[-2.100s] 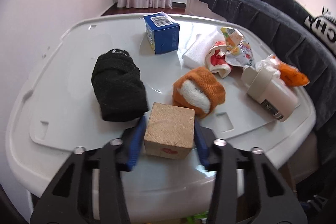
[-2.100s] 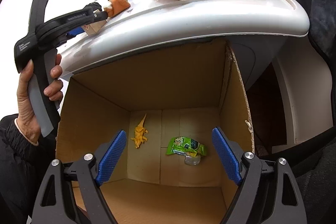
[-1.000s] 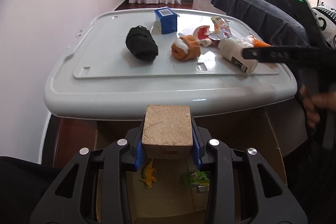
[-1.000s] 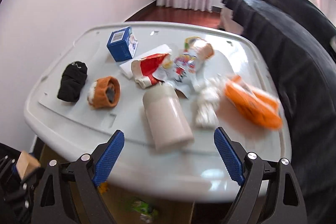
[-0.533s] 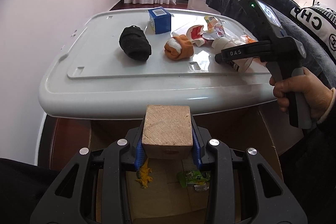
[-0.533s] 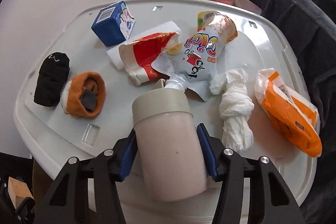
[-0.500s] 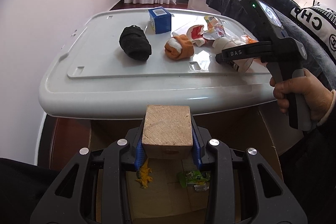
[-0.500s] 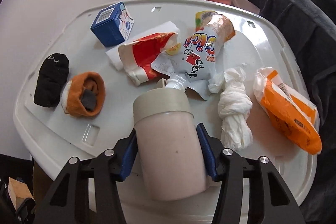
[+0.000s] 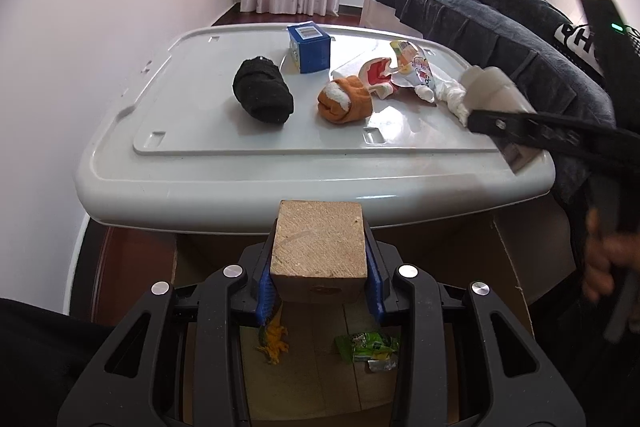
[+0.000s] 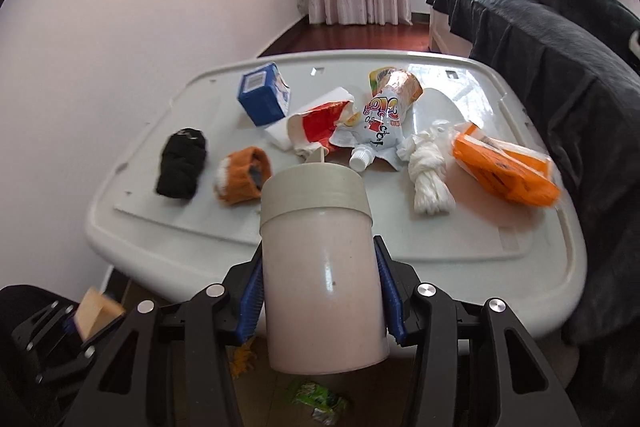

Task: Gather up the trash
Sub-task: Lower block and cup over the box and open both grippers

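Left gripper clamps a wooden block above an open cardboard box, where a yellow toy and green wrapper lie. Right gripper has just been closing and now grips a pale lidded cup over the near edge of the white lid. On that lid lie a black sock, orange sock, blue carton, pouch, white rag and orange packet
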